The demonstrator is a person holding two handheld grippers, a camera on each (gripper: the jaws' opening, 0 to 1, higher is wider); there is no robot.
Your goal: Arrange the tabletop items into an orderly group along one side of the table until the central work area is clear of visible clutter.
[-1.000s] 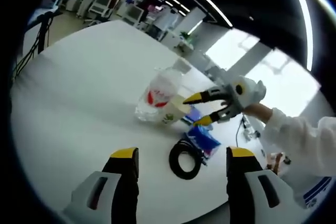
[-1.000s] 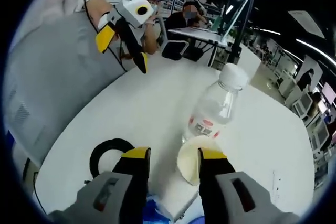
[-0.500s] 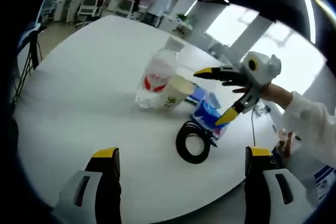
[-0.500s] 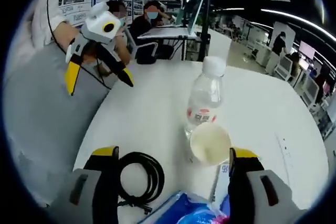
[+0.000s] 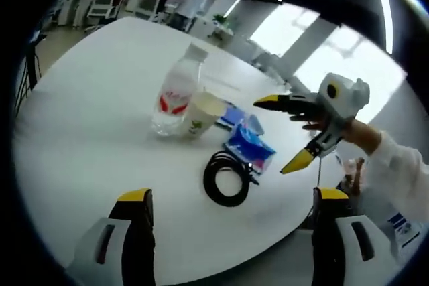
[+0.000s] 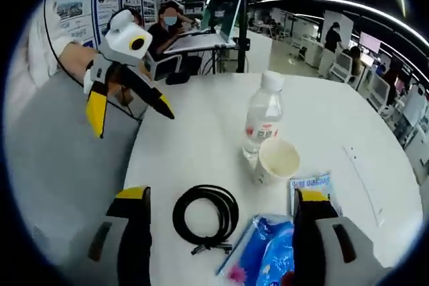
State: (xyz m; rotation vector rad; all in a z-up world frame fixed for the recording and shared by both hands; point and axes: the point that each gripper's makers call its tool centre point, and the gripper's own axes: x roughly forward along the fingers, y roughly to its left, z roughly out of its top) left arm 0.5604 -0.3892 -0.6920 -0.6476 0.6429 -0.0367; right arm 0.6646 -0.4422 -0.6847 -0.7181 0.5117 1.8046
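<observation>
Reference landmark: the clear water bottle (image 6: 263,120), upright on the white table (image 6: 201,145). A paper cup (image 6: 278,161) stands touching the bottle. Just beyond the cup lie a small blue-and-white packet (image 6: 312,186) and a blue tissue pack (image 6: 267,258). A coiled black cable (image 6: 206,213) lies near the tissue pack. Left gripper (image 6: 131,106): jaws wide, empty, held off the table edge. Right gripper (image 5: 289,133): jaws wide, empty, above the tissue-pack side, apart from the bottle
</observation>
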